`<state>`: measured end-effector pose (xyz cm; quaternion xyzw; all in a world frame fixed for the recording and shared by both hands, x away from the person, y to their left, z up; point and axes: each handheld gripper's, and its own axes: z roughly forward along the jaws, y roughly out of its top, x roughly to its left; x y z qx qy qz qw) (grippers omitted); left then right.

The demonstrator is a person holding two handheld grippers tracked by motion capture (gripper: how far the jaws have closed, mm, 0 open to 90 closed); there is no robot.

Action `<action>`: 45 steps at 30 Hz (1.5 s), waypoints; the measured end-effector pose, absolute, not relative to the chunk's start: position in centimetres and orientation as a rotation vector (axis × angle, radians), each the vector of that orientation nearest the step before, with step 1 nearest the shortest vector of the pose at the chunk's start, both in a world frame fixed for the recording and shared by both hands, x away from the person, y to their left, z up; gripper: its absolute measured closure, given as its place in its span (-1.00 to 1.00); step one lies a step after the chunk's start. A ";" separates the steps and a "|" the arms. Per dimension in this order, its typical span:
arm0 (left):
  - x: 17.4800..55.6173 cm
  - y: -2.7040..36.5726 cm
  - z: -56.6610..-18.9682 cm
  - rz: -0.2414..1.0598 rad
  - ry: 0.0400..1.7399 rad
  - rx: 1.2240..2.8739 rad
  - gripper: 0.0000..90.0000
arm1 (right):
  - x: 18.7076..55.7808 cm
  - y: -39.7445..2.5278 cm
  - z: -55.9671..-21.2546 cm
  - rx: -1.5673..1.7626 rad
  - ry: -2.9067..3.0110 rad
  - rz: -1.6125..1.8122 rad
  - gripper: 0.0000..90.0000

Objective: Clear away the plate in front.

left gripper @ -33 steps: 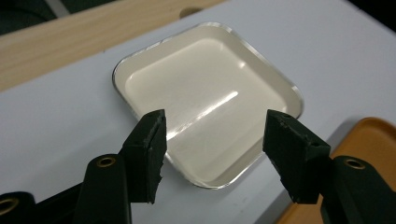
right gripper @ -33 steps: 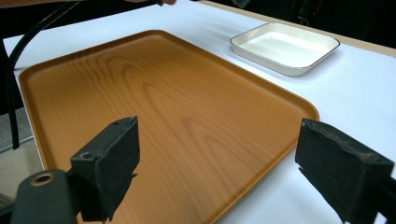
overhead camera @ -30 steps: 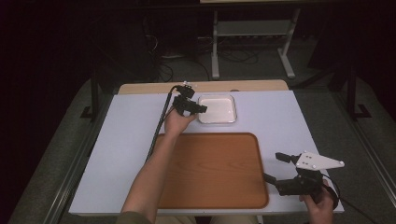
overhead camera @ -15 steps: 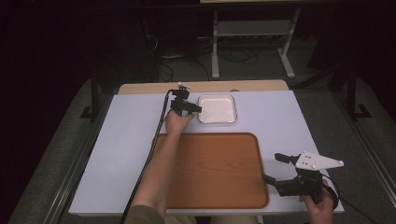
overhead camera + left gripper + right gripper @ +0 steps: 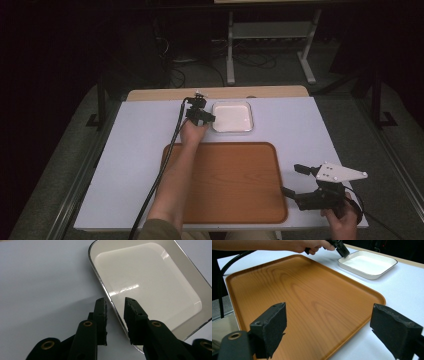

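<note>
The white worktop (image 5: 125, 150) lay bare along its left side and across its far right corner. A pale wooden strip (image 5: 160, 93) ran the length of its far edge. A metal rail (image 5: 75, 192) lined the left edge, and dark brackets (image 5: 100, 102) stood just outside both far corners. Grey carpet (image 5: 395, 150) covered the floor on either side. Beyond the far edge, in dim light, a light metal rack (image 5: 270, 30) stood on the floor, with loose cables (image 5: 200, 62) tangled near its feet.
</note>
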<state>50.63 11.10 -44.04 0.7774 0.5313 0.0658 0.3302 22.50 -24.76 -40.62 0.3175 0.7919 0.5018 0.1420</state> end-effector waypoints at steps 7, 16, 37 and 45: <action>50.7 11.1 -44.4 0.153 1.406 2.027 0.64 | 22.5 -24.6 -40.7 0.909 2.291 1.446 -0.71; 50.7 10.6 -45.0 0.116 1.481 1.978 0.72 | 22.5 -24.6 -40.6 0.904 2.294 1.448 -0.71; 50.9 12.0 -44.4 0.073 1.551 1.759 0.98 | 22.4 -24.6 -40.6 0.899 2.296 1.451 -0.71; 50.6 13.7 -43.3 0.064 1.550 1.698 0.98 | 22.5 -24.7 -40.6 0.904 2.296 1.452 -0.71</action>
